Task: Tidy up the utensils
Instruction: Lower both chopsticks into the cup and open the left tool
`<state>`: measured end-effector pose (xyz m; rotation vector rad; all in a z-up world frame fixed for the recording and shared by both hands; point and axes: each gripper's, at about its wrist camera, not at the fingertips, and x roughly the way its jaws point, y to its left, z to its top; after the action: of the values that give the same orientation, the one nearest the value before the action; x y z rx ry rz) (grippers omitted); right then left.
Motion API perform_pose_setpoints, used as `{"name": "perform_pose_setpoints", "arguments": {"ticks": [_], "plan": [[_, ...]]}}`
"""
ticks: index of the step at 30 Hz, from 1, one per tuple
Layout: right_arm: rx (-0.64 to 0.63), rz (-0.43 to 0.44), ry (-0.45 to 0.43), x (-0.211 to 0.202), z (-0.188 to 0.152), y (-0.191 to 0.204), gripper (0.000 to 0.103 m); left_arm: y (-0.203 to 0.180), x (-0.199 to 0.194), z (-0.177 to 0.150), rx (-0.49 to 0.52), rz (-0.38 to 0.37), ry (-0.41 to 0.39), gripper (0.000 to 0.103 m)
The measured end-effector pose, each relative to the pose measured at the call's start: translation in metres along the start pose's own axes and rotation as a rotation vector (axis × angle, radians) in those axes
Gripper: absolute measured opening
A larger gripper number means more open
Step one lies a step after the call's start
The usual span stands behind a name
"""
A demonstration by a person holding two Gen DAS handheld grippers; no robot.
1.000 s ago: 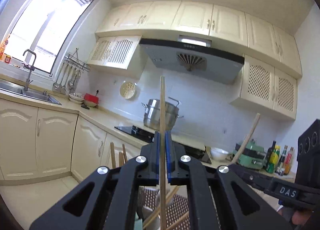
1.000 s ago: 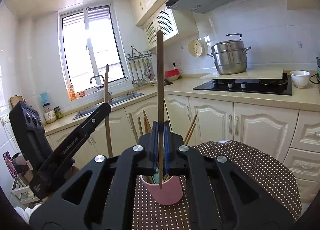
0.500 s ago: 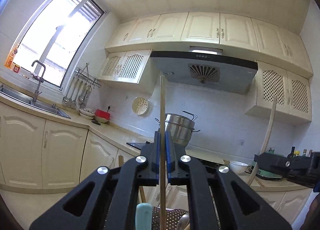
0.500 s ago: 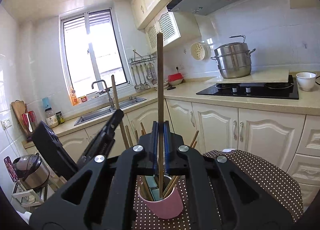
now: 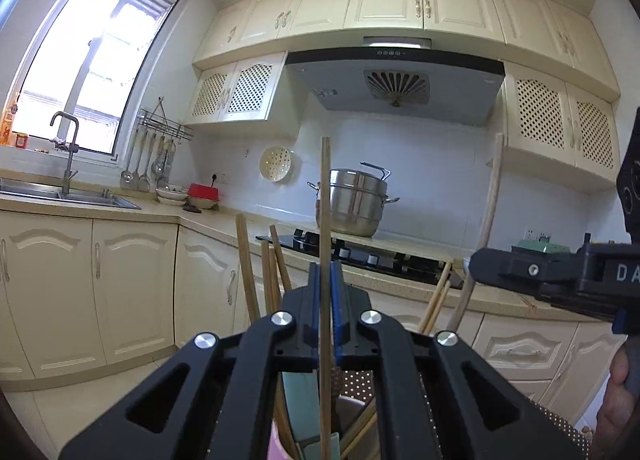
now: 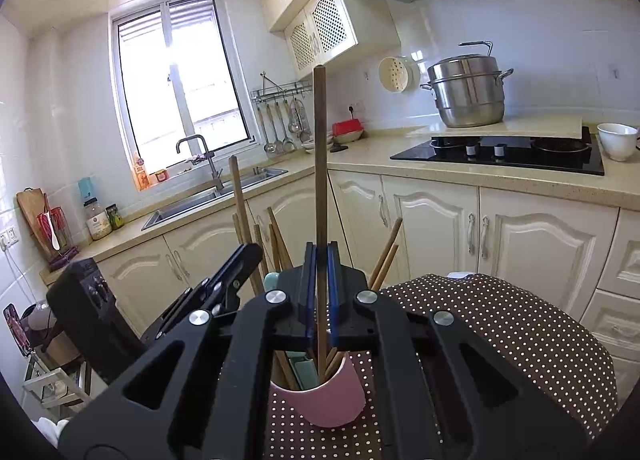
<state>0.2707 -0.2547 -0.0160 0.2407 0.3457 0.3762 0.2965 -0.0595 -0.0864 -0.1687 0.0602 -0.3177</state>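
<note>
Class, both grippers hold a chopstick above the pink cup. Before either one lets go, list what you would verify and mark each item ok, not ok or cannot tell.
1. Left gripper clamped on its chopstick: ok.
2. Right gripper clamped on its chopstick: ok.
3. Right chopstick's lower end inside the pink cup: ok.
4. Left chopstick's lower end inside the cup: cannot tell, it runs off the picture.
5. Both chopsticks near upright: ok.
6. Cup standing upright on the dotted cloth: ok.

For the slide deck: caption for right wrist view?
Right tool lowers an upright chopstick into the pink cup on a dotted cloth.
</note>
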Motion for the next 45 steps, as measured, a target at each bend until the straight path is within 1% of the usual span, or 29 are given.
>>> {"name": "perform_pose_setpoints", "arguments": {"ticks": [2,7,10,14,18,19,20,22,24,26,28,30,32,33,38,43,45], "plan": [[-0.006,-0.004,0.005,0.0,-0.001,0.003,0.006,0.001,-0.005,-0.004,0.016,0.0,0.026,0.005],[-0.018,-0.015,0.018,-0.001,-0.004,0.009,0.006,0.007,-0.014,-0.012,0.008,-0.002,0.092,0.005],[-0.021,-0.023,0.027,0.0,-0.006,0.011,0.006,0.007,-0.016,-0.018,0.021,-0.001,0.128,0.006],[-0.045,-0.046,0.037,0.001,-0.011,0.017,0.006,0.004,-0.026,-0.017,0.039,-0.008,0.126,0.006],[-0.058,-0.062,0.049,0.004,-0.016,0.022,0.006,0.004,-0.032,-0.015,0.029,-0.007,0.133,0.007],[-0.059,-0.064,0.053,0.004,-0.018,0.023,0.006,0.006,-0.034,-0.013,0.023,-0.01,0.136,0.01],[-0.061,-0.066,0.057,0.004,-0.018,0.024,0.006,0.006,-0.036,-0.013,0.018,-0.017,0.142,0.023],[-0.066,-0.071,0.064,0.005,-0.02,0.025,0.006,0.007,-0.041,-0.01,0.009,-0.007,0.135,0.037],[-0.067,-0.075,0.069,0.005,-0.022,0.027,0.006,0.009,-0.048,-0.008,0.009,-0.01,0.126,0.041],[-0.069,-0.08,0.073,0.005,-0.024,0.028,0.006,0.009,-0.054,-0.005,0.018,0.011,0.128,0.055],[-0.07,-0.084,0.076,0.005,-0.025,0.03,0.006,0.009,-0.062,-0.003,0.03,0.037,0.12,0.061],[-0.071,-0.087,0.083,0.006,-0.028,0.032,0.006,0.01,-0.07,-0.001,0.04,0.071,0.114,0.063],[-0.074,-0.089,0.093,0.008,-0.03,0.034,0.006,0.01,-0.075,0.002,0.066,0.125,0.125,0.07],[-0.077,-0.089,0.098,0.009,-0.032,0.035,0.006,0.01,-0.078,0.003,0.08,0.153,0.13,0.07],[-0.092,-0.097,0.119,0.013,-0.04,0.041,0.006,0.015,-0.085,0.006,0.118,0.232,0.167,0.071],[-0.11,-0.112,0.145,0.019,-0.048,0.044,0.006,0.022,-0.089,0.009,0.115,0.264,0.202,0.071],[-0.113,-0.114,0.142,0.019,-0.049,0.043,0.006,0.024,-0.091,0.01,0.116,0.27,0.209,0.071]]}}
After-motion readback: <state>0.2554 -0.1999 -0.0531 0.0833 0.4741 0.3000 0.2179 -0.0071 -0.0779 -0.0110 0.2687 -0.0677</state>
